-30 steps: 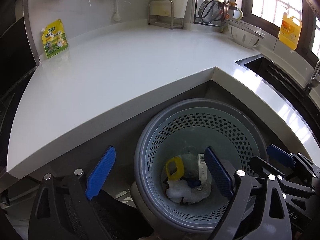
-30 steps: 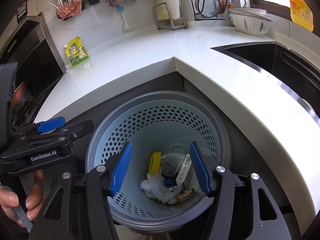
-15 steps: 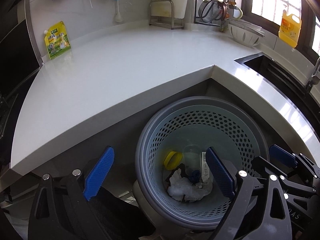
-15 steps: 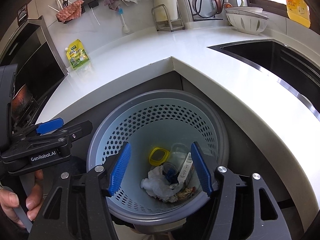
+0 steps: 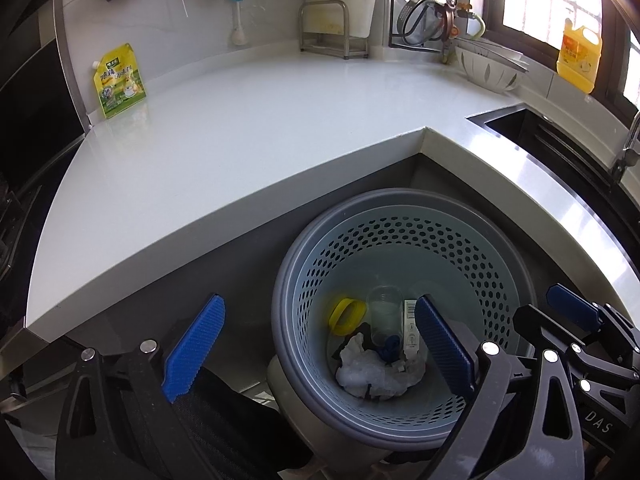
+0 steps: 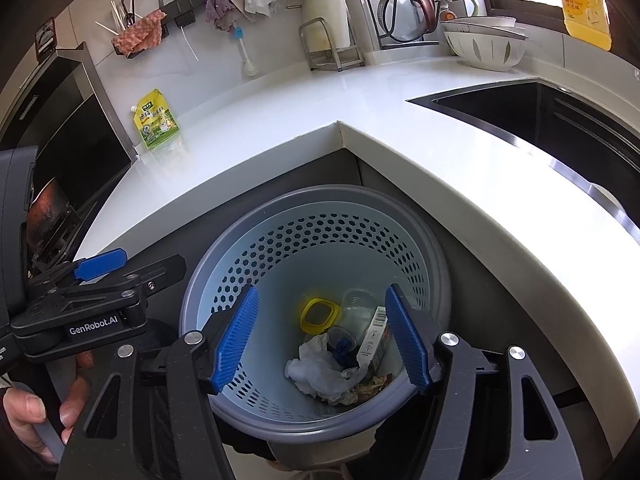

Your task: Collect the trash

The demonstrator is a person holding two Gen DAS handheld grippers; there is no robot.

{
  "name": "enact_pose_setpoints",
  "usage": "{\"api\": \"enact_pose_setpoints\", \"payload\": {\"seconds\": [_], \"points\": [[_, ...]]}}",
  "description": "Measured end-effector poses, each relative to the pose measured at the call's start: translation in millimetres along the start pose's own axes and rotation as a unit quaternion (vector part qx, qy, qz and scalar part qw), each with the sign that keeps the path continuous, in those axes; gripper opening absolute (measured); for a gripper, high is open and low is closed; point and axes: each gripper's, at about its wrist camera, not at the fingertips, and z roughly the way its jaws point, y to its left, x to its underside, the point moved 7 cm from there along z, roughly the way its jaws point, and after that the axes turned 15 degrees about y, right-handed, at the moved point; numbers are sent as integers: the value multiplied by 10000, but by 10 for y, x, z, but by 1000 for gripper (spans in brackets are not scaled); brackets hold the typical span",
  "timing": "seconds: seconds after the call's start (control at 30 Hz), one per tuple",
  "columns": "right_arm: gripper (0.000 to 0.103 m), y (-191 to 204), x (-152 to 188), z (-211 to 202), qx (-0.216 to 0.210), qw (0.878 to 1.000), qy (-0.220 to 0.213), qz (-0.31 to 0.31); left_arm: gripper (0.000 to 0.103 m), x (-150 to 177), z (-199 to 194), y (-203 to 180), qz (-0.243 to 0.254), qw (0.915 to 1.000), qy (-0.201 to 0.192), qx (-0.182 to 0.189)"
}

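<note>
A grey perforated trash bin (image 5: 400, 216) (image 6: 316, 208) stands on the floor in the counter's inner corner. Inside lie a yellow lid (image 5: 347, 315) (image 6: 319, 314), a clear plastic cup (image 5: 383, 312) (image 6: 358, 304), a small white carton (image 5: 410, 332) (image 6: 374, 338), a blue scrap and crumpled white paper (image 5: 372, 372) (image 6: 316, 372). My left gripper (image 5: 316, 352) is open and empty, above the bin's left rim. My right gripper (image 6: 322, 344) is open and empty, over the bin's mouth. A yellow-green pouch (image 5: 119, 80) (image 6: 157, 124) stands on the counter.
The white L-shaped counter (image 5: 248, 128) wraps around the bin. A dark sink (image 6: 532, 120) is at the right. White bowls (image 6: 484, 46), a yellow detergent jug (image 5: 578, 58), a dish rack (image 5: 334, 36) and hanging cloths line the back wall. A dark oven front (image 6: 76, 136) is at the left.
Both grippers have drifted slightly, and both stay open. The yellow lid has tipped from standing on edge to lying flatter at the bin's bottom.
</note>
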Motion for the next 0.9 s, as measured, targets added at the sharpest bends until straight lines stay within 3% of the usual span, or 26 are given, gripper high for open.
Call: {"api": "enact_pose_setpoints", "payload": {"seconds": [0.9], "points": [[72, 267, 164, -308, 15, 9994, -322, -133, 97, 273, -266, 170, -249, 9996, -133, 28]]}}
